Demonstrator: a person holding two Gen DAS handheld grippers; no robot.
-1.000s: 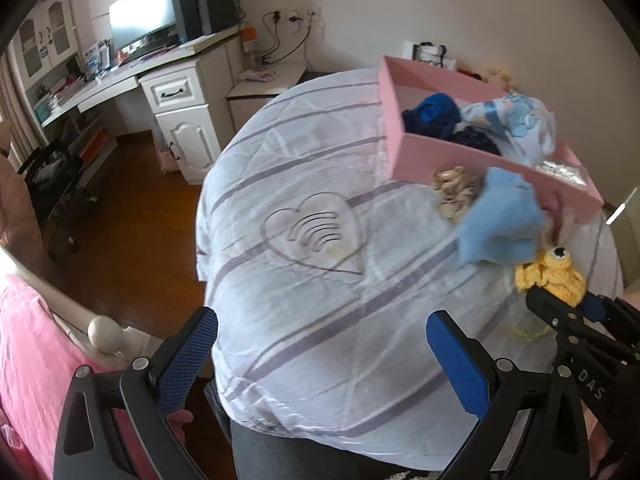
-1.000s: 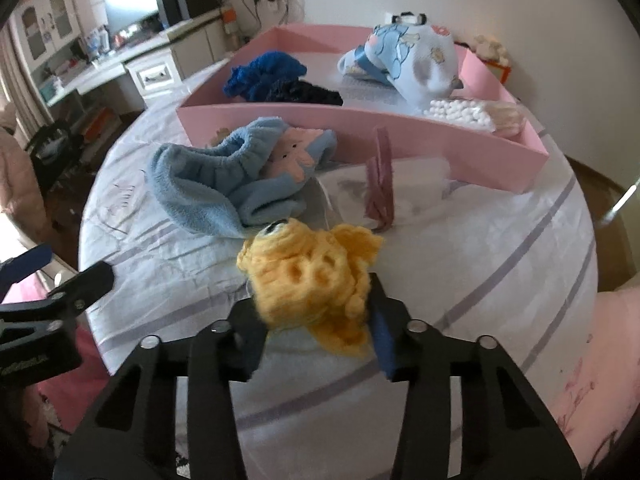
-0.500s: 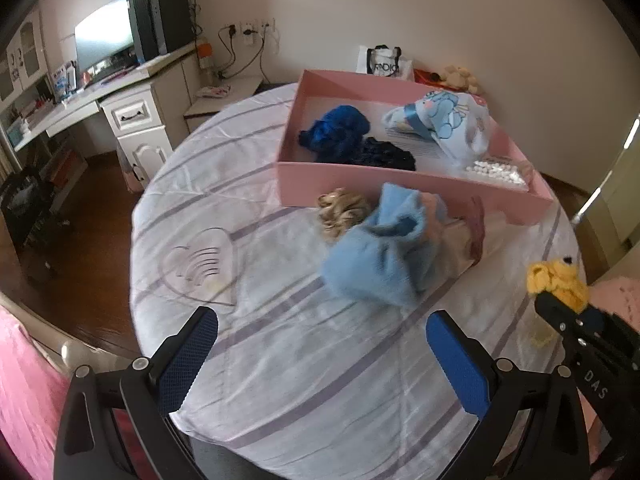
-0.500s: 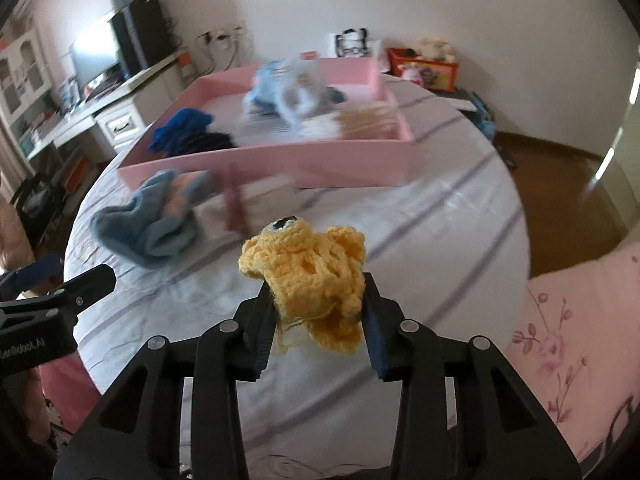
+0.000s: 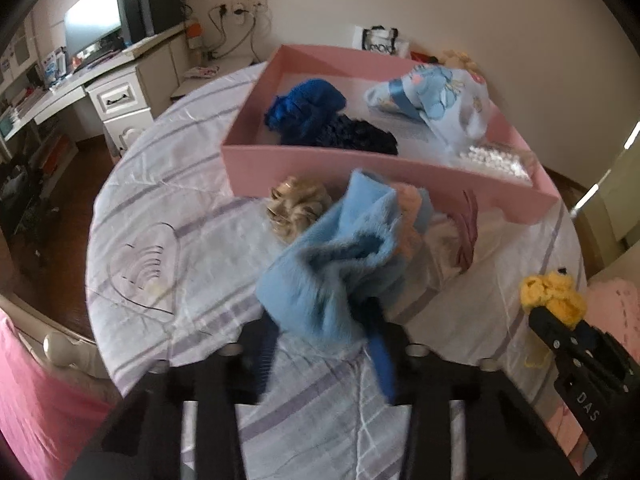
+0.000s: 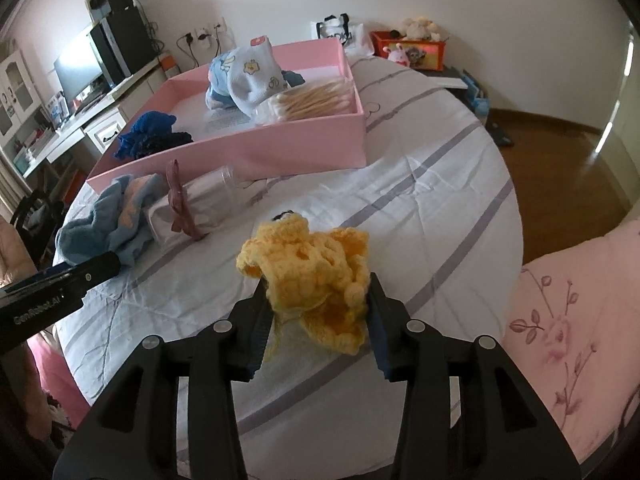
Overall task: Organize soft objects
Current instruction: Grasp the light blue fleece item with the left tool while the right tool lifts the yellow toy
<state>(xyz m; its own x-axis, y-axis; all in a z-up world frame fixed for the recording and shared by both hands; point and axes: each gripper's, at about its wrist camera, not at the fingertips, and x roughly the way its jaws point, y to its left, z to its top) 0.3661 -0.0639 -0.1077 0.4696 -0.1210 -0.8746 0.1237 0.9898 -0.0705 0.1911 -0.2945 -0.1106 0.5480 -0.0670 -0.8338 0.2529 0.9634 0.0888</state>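
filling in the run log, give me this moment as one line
left gripper: jaws just closed on blue fleece cloth | right gripper: holds yellow crochet toy | pink tray: neither item in yet

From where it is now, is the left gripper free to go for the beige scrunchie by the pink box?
Probably not yet: the left gripper has just closed on the blue cloth, which also lies between it and the scrunchie.
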